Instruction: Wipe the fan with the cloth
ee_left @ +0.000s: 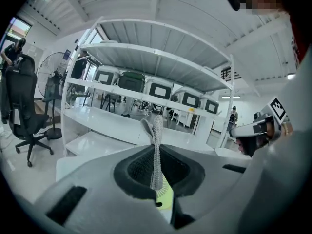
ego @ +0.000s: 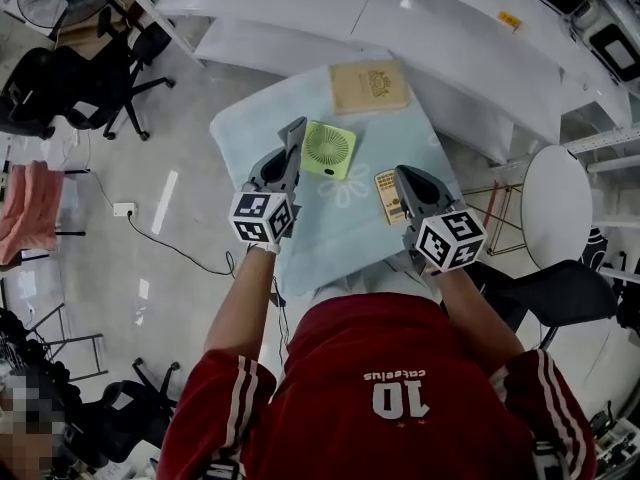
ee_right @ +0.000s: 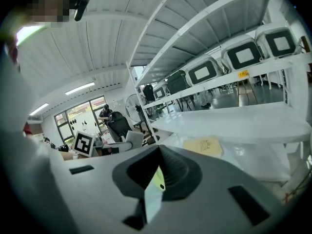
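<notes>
While read from the head view, fan [ego: 328,149]: green, square, lies flat with its grille up on the light blue cloth [ego: 330,230].
cloth: spread flat; it carries the fan, a tan book [ego: 370,86] and a small tan card [ego: 389,196].
book: at the cloth's far edge, beyond the fan.
left hand-held gripper [ego: 297,128]: tip just beside the fan's left edge; can't tell if it touches.
right hand-held gripper [ego: 402,176]: over the cloth, right next to the tan card, apart from the fan.

Left gripper view, jaws: mesh pads pressed together, nothing between them.
fan: green sliver showing just below the jaws.
background: white shelf rack [ee_left: 146,62] ahead, black office chair [ee_left: 24,111] at left.

Right gripper view, jaws: together, nothing held.
fan: green edge and a strip of blue cloth visible through the slot below the jaws.
book: ahead on the cloth, right of centre.
</notes>
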Demonstrator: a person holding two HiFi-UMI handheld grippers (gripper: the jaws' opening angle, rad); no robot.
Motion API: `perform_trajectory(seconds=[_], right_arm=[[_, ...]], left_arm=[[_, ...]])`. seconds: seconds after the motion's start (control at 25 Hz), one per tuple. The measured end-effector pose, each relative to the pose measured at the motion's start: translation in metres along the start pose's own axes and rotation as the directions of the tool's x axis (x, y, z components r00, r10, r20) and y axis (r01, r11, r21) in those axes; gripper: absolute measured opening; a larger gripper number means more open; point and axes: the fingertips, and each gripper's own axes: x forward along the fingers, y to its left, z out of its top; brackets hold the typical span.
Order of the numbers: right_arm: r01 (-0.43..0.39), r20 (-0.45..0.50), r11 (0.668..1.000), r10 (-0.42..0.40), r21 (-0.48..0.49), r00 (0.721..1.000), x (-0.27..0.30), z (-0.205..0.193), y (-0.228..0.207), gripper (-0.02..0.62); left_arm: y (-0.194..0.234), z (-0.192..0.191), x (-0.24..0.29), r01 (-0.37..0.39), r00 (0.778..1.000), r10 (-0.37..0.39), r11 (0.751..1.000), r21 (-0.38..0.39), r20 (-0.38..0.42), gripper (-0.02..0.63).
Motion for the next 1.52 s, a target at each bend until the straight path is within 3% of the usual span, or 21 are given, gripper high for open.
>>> perform_trajectory(seconds=[0.52,0.8,1.12,1.52], right_arm=[[-0.017,-0.054,1.0,0.018,0.01,0.998,0.016,-0.011,-0.02,0.003],[0.006,-0.088,1.0,-0.004,0.015,0.996,0.009,-0.023,-0.033,0.003],[0.019,-0.1,1.0,-0.017,0.011,0.995,0.0,-0.027,-0.043,0.003],[0.038,-0.094,0.999,-0.037,0.01,0.995,-0.009,-0.026,-0.055,0.003]], left_arm=[[0.031,-0.056,0.053,-0.069,0.993,0.068,0.998,-0.002,-0.1,0.023],[0.036,-0.076,0.073,-0.088,0.983,0.106,0.988,0.125,-0.147,0.023],[0.035,-0.089,0.082,-0.11,0.984,0.116,0.993,0.052,-0.138,0.023],[0.023,-0.093,0.089,-0.096,0.986,0.1,0.995,0.037,-0.133,0.023]])
